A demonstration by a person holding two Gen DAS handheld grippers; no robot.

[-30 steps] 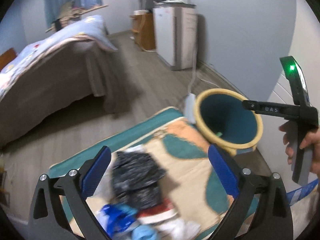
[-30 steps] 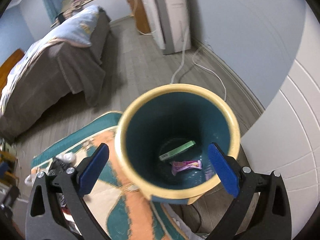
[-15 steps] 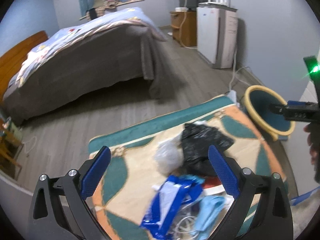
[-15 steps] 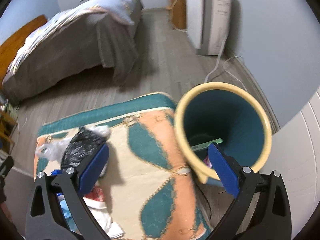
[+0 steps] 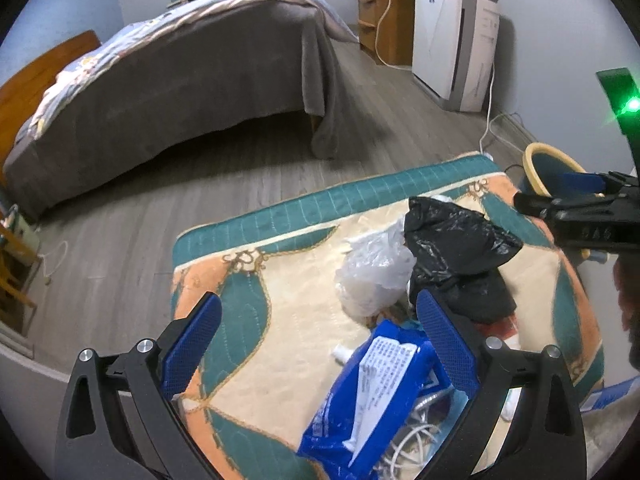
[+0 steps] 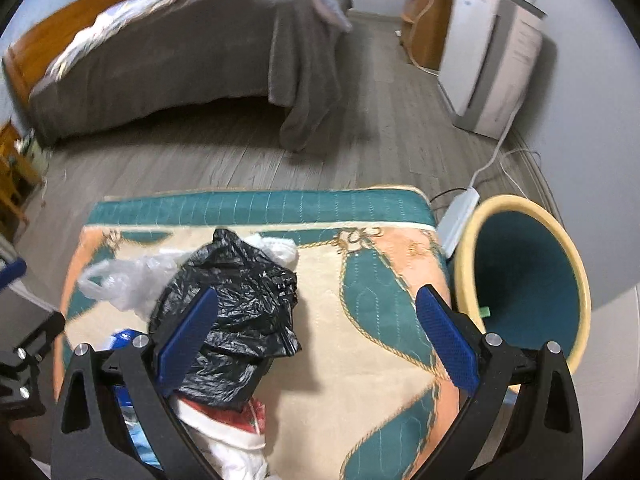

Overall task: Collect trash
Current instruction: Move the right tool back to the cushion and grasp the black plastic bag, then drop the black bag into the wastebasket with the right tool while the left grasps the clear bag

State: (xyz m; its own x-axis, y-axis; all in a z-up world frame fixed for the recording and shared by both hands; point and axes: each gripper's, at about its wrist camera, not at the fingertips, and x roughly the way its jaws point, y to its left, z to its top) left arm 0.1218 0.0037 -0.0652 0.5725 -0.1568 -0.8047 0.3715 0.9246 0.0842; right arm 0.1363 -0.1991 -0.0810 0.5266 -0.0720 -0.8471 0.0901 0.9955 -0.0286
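Note:
A pile of trash lies on a patterned rug: a black plastic bag, a clear plastic bag, a blue packet and white cord. A yellow-rimmed teal bin stands off the rug's right end. My left gripper is open and empty, above the rug just left of the blue packet. My right gripper is open and empty, over the rug between the black bag and the bin. The right gripper also shows at the right edge of the left wrist view.
A bed with a grey cover stands beyond the rug. A white appliance and a wooden cabinet stand by the far wall. A white power strip and cables lie by the bin.
Both grippers swung left, away from the bin and toward the trash pile. The bin slid to the right edge of both views. Both stayed open and empty.

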